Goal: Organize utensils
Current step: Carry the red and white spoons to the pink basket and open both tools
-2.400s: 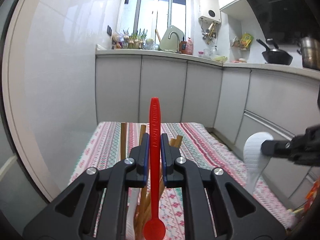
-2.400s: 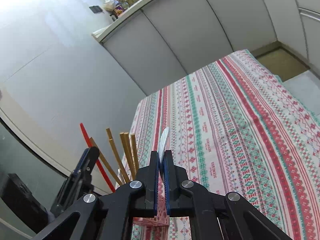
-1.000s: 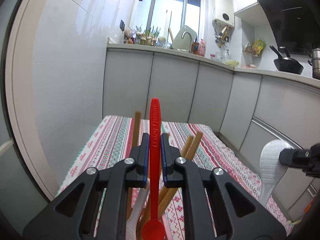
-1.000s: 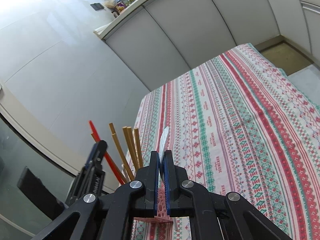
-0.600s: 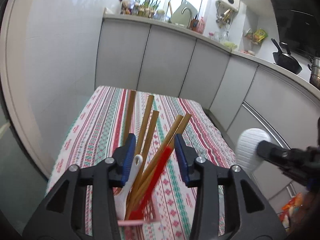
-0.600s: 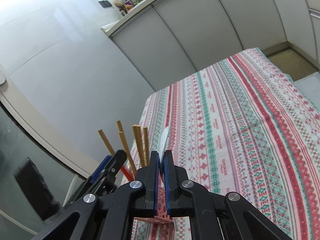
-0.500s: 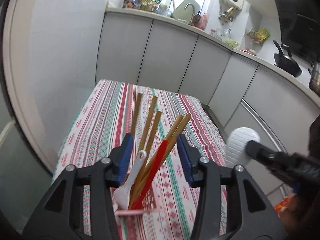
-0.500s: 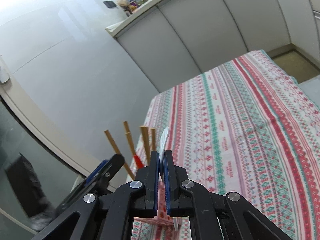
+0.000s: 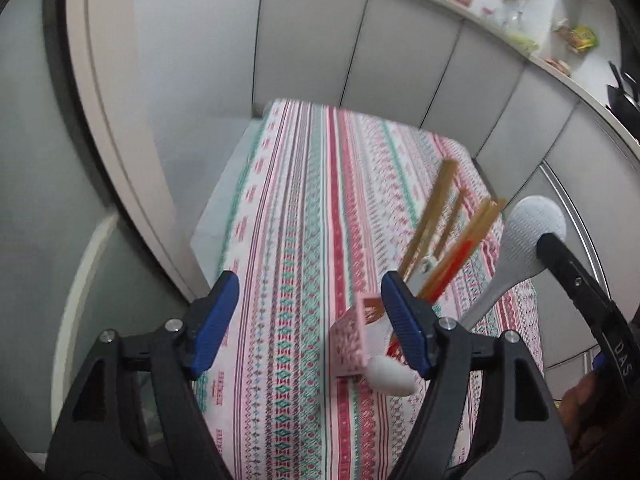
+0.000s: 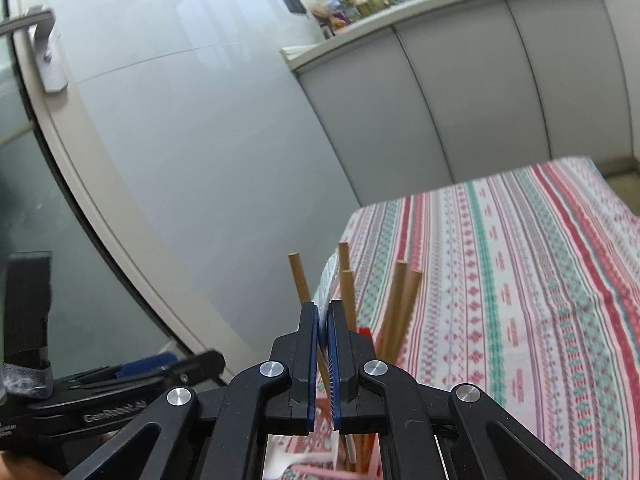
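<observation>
A pink perforated holder (image 9: 352, 340) stands on the striped tablecloth (image 9: 304, 200) with several wooden chopsticks (image 9: 432, 208), a red spoon (image 9: 452, 268) and a white spoon (image 9: 390, 372) in it. My left gripper (image 9: 308, 284) hovers to the holder's left; its jaws are opening, with only cloth showing between them. My right gripper (image 10: 323, 312) is shut on a white rice paddle (image 10: 330, 276), right over the chopsticks (image 10: 404, 304). From the left wrist view the paddle (image 9: 532, 232) hangs just right of the holder, with the right gripper (image 9: 546, 242) behind it. The left gripper (image 10: 180, 364) appears low on the left.
Grey-white cabinets (image 9: 400, 40) and a pale wall bound the table's far and left sides. A glass door with a metal handle (image 10: 44, 60) is at the left. A counter with plants (image 10: 360, 0) runs along the back. Bare cloth (image 10: 520, 280) stretches beyond the holder.
My left gripper let go of the red spoon, which now stands in the holder, then opened wide, drew off to the left and tipped down. My right gripper carried the paddle closer over the chopsticks.
</observation>
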`<state>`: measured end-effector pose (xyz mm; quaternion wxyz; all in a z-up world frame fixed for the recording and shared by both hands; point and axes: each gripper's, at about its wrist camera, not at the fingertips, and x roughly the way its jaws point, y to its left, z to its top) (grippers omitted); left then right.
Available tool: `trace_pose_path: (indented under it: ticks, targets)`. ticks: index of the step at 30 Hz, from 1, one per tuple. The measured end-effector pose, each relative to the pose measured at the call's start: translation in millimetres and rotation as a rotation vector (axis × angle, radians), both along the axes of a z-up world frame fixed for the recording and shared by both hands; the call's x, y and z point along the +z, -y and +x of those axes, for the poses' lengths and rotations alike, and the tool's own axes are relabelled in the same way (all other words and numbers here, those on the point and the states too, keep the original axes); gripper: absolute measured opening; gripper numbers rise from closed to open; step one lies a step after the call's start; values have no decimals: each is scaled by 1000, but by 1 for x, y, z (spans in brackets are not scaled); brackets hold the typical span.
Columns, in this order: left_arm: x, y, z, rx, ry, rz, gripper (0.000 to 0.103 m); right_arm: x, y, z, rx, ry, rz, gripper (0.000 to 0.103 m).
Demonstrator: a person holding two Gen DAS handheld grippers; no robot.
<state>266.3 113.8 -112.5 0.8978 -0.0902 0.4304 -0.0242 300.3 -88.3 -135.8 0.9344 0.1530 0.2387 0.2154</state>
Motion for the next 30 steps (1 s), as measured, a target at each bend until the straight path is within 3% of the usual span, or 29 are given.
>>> trace_pose_path:
  ticks: [4, 9, 19, 20, 22, 26, 30]
  targets:
    - [-16, -9, 6, 1, -59, -48, 74, -10, -14, -2, -51, 45, -62, 5]
    - [-15, -11, 5, 3, -62, -74, 74, -21, -30, -6, -74, 76, -111, 5]
    - [-18, -14, 9, 4, -79, -78, 74, -38, -24, 0, -49, 5, -100, 8]
    - [-19, -13, 9, 2, -80, -75, 74, -36, -21, 0, -45, 3, -92, 10]
    - [-18, -12, 8, -1, -82, -70, 74, -31, -15, -2, -34, -6, -69, 26]
    - [-13, -8, 4, -8, -62, -60, 74, -19, 0, -6, -38, -55, -28, 33]
    - [4, 1, -9, -15, -15, -42, 75, 0, 21, -16, -70, -90, -16, 48]
